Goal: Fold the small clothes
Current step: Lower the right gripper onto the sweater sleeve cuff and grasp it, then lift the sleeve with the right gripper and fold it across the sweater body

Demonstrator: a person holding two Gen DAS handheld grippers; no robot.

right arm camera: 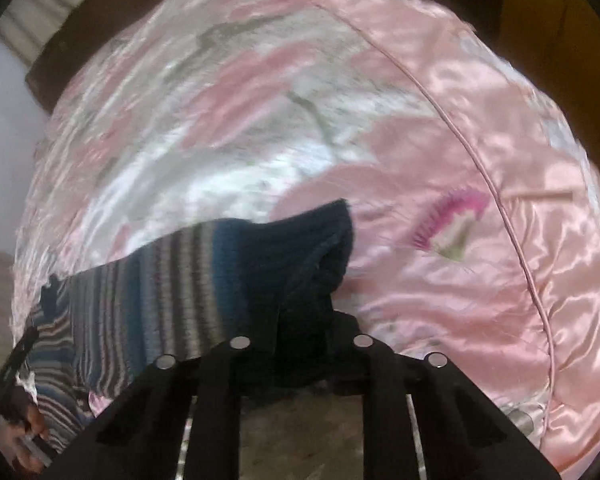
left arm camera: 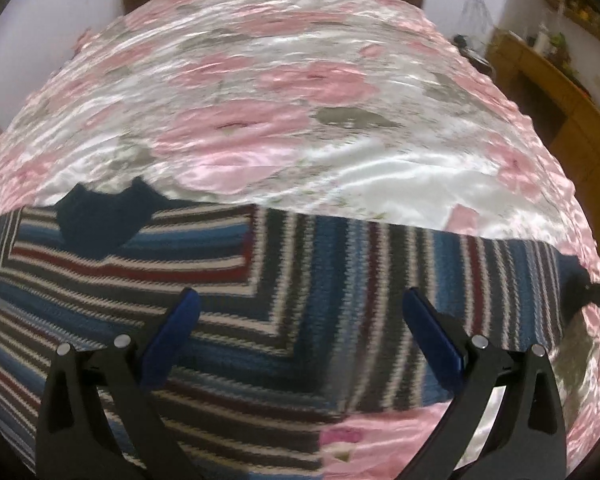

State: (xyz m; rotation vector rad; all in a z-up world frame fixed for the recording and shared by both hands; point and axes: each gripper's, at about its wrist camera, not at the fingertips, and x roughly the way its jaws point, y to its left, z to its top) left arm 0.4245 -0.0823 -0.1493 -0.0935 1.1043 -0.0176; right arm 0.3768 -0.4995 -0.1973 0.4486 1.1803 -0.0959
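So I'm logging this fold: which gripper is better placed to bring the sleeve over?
Right. The right gripper is already shut on the navy cuff of the striped sweater; the left gripper hangs open over its body.

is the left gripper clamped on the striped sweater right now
No, the left gripper is open, its blue fingers spread wide above the striped sweater with nothing between them.

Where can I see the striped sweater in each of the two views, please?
Left wrist view: the striped sweater fills the lower half, under the open left hand-held gripper.
Right wrist view: the sweater lies lower left; its dark sleeve end sits at the right hand-held gripper.
Shared landmark: the pink floral bedspread under it.
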